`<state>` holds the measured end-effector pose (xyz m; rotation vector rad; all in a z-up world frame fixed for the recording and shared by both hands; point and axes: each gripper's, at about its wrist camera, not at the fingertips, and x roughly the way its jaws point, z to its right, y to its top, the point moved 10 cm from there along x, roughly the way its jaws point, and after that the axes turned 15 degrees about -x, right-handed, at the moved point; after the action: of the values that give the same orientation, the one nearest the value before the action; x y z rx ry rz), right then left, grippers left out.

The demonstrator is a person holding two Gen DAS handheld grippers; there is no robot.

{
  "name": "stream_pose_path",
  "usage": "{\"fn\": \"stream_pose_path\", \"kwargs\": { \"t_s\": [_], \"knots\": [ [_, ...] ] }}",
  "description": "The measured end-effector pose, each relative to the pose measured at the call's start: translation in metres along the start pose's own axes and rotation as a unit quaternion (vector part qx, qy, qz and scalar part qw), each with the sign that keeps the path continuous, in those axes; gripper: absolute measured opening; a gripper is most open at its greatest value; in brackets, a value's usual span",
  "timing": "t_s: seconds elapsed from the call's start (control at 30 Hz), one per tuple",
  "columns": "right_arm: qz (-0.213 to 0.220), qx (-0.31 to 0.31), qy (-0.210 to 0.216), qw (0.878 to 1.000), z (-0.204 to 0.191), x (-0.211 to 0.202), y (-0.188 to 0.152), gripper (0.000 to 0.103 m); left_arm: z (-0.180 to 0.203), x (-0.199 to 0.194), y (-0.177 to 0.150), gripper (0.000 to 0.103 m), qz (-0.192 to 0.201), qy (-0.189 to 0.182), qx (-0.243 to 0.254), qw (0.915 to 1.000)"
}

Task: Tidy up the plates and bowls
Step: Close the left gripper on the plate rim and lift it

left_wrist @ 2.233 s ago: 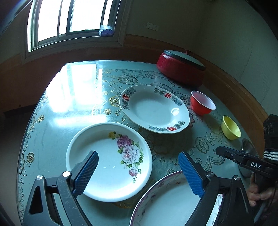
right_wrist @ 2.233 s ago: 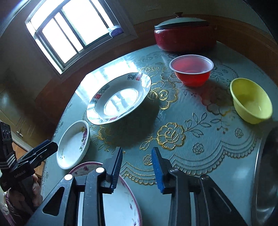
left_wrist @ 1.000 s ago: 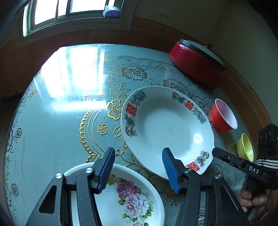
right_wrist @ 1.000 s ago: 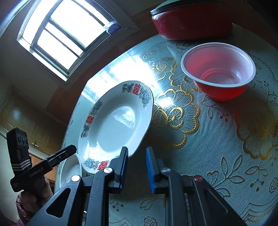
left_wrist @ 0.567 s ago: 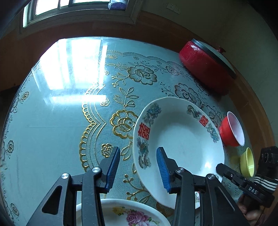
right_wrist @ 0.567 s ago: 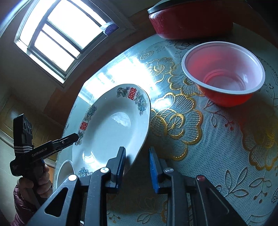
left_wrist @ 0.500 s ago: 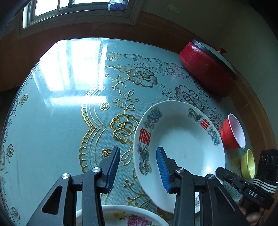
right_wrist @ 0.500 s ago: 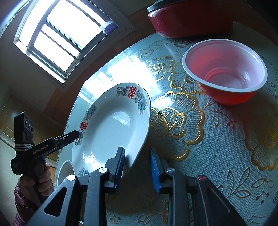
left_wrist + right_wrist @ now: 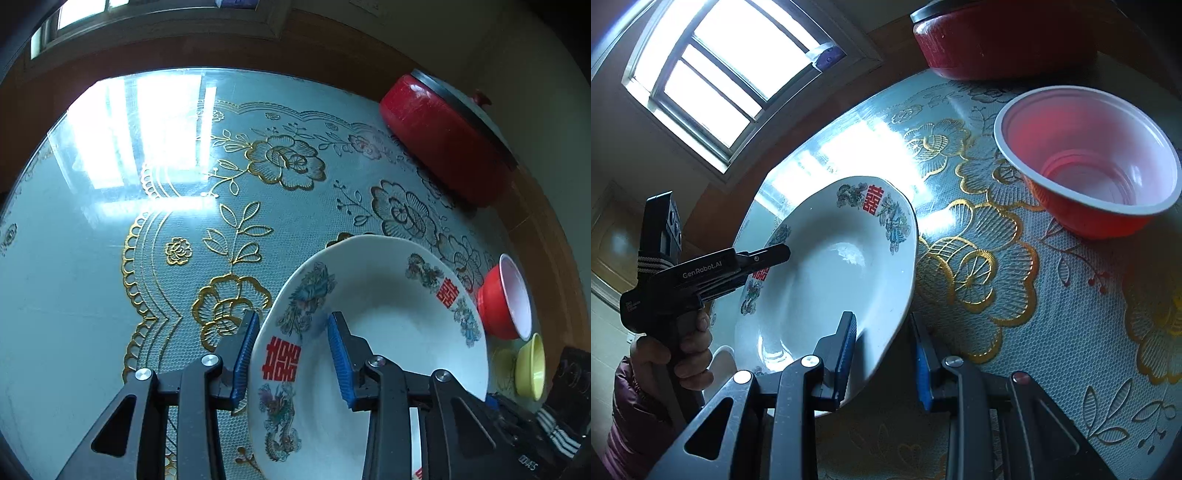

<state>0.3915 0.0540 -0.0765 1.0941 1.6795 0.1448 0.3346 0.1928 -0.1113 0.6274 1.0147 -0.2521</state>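
Observation:
A large white oval plate [image 9: 388, 332] with red double-happiness marks lies on the table; it also shows in the right wrist view [image 9: 831, 280]. My left gripper [image 9: 291, 354] is open, its jaws astride the plate's left rim, not closed on it. My right gripper [image 9: 882, 354] is open, its jaws astride the plate's opposite rim. In the right wrist view the left gripper's fingers [image 9: 764, 258] reach over the plate's far edge. A red bowl [image 9: 506, 299] and a yellow bowl [image 9: 532, 365] stand to the right; the red bowl is large in the right wrist view [image 9: 1089, 158].
A red lidded pot [image 9: 450, 144] stands at the table's far right edge, also in the right wrist view [image 9: 1001, 37]. The round glass-topped table [image 9: 110, 221] has a floral cloth. Part of a small white plate [image 9: 718, 365] shows under the large plate's left end.
Both grippers have moved in onto the large plate, left from its left rim and right from its right rim. The jaws of each now straddle the rim.

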Motion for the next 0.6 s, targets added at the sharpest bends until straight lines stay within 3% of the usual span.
{"fn": "stream_pose_path", "kwargs": {
  "t_s": [0.17, 0.37, 0.6],
  "knots": [
    [-0.005, 0.000, -0.018, 1.000, 0.010, -0.008, -0.007, 0.020, 0.015, -0.002, -0.025, 0.028, -0.038, -0.041, 0.020, 0.9982],
    [-0.024, 0.032, -0.025, 0.999, 0.026, -0.030, -0.026, 0.020, 0.033, -0.008, -0.060, 0.027, -0.060, -0.046, 0.065, 0.9950],
    [-0.009, 0.067, -0.014, 0.998, 0.033, -0.038, -0.034, 0.020, 0.043, 0.001, -0.059, 0.029, -0.056, -0.040, 0.067, 0.9954]
  ]
}}
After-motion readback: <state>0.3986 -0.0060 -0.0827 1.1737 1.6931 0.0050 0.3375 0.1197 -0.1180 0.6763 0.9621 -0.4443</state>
